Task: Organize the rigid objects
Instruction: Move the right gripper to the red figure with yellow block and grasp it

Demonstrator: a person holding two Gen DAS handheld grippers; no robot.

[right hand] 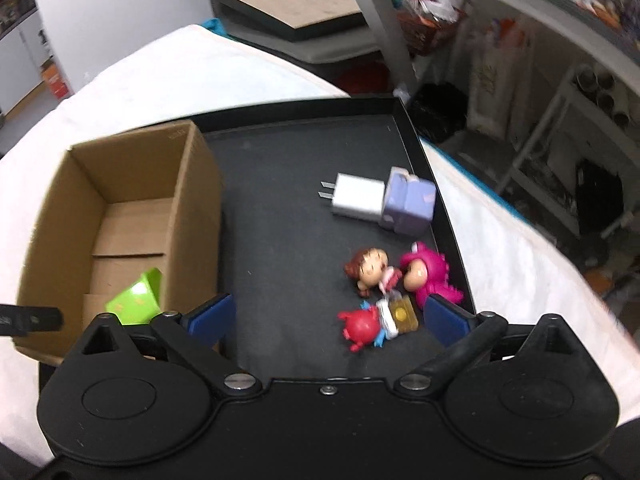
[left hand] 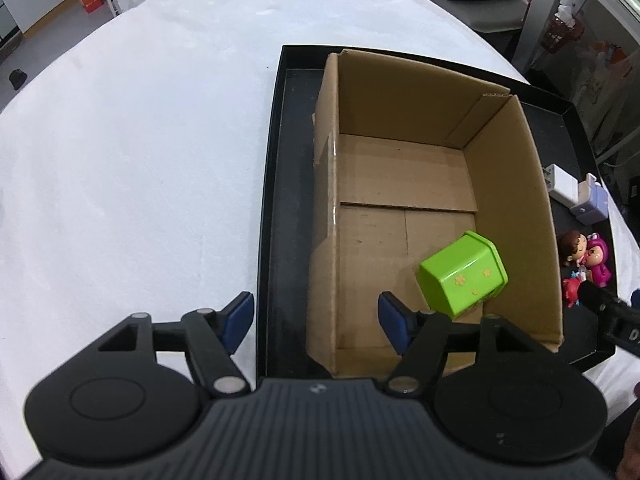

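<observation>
An open cardboard box (left hand: pixel 516 200) stands in a black tray (left hand: pixel 280 200) and holds a green pot (left hand: pixel 464 276) lying on its side. My left gripper (left hand: pixel 316 320) is open and empty above the box's near left wall. In the right wrist view my right gripper (right hand: pixel 328 316) is open and empty above the tray floor (right hand: pixel 280 240), over a red figure (right hand: pixel 360 326) with a yellow tag (right hand: pixel 404 314). Just beyond lie a brown-haired doll (right hand: pixel 366 270) and a pink dinosaur figure (right hand: pixel 428 276). A white charger (right hand: pixel 354 198) and a lilac block (right hand: pixel 410 204) lie further back.
The tray sits on a white cloth-covered table (left hand: pixel 140 160). The box (right hand: pixel 120 216) stands left of the toys in the right wrist view. Shelves and clutter (right hand: pixel 540 120) stand beyond the table's right edge. Another dark tray (right hand: pixel 296 4) lies at the back.
</observation>
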